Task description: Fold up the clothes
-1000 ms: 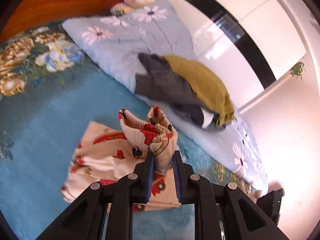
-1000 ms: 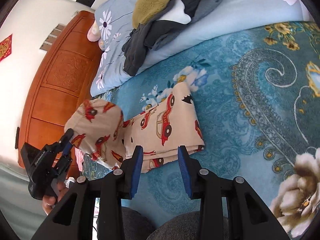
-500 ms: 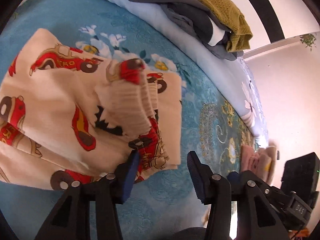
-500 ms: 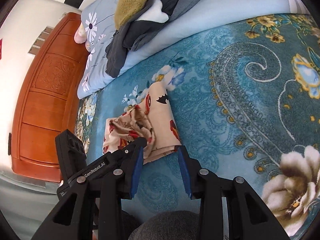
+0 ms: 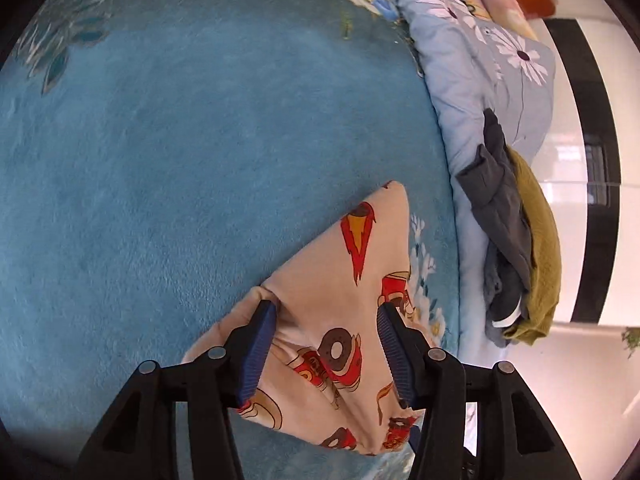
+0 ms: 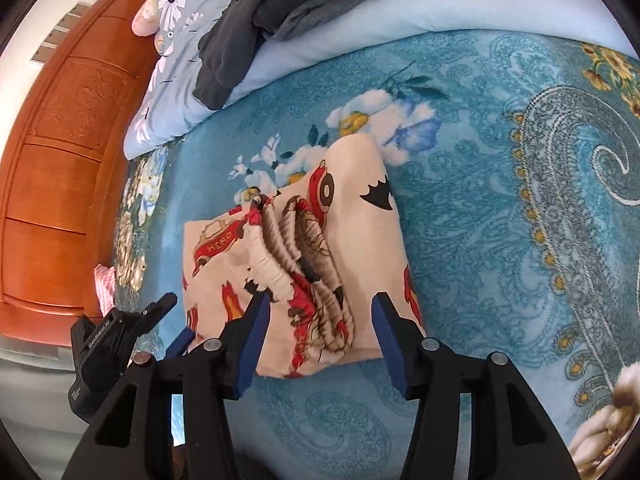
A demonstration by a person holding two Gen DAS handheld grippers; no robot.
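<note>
Left tool (image 5: 326,350) released the folded garment (image 6: 304,272).

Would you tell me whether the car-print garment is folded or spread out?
Folded: the garment lies as a compact layered rectangle on the blanket, its waistband bunched on top.

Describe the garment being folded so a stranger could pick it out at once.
On the teal floral blanket covering the bed, below the pale blue daisy quilt, lies a folded cream garment. Unlike the dark grey clothes piled on the quilt, it is printed with red cartoon cars.
</note>
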